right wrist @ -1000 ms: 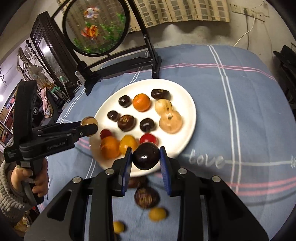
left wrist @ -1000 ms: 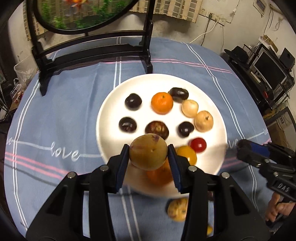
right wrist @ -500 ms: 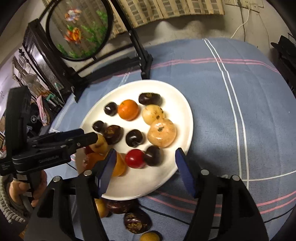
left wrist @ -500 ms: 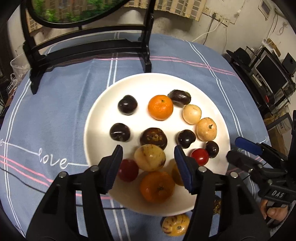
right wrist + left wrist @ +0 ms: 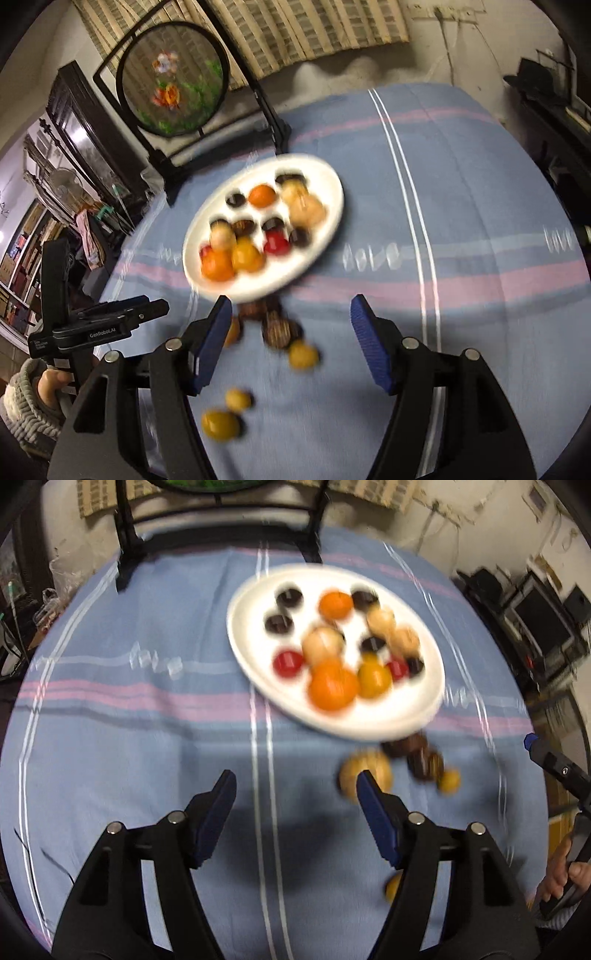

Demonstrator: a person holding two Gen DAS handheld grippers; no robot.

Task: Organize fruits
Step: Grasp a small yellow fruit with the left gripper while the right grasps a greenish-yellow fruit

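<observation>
The fruits sit mostly on the white plate (image 5: 399, 716), among them a big orange one (image 5: 333, 687) at its near side, while a few loose ones, such as a tan fruit (image 5: 364, 770), lie on the blue striped cloth (image 5: 147, 760) just off the plate's near rim. The left gripper (image 5: 295, 788) hangs over bare cloth near the plate, jaws apart and just opened further, nothing between them. The right gripper (image 5: 288, 314) stands apart too, empty, above the loose fruits by the plate's rim.

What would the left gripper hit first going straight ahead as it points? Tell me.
Most likely bare tablecloth: the left gripper has open, empty jaws aimed down at the cloth, short of the white plate. Blur makes depth uncertain.
</observation>
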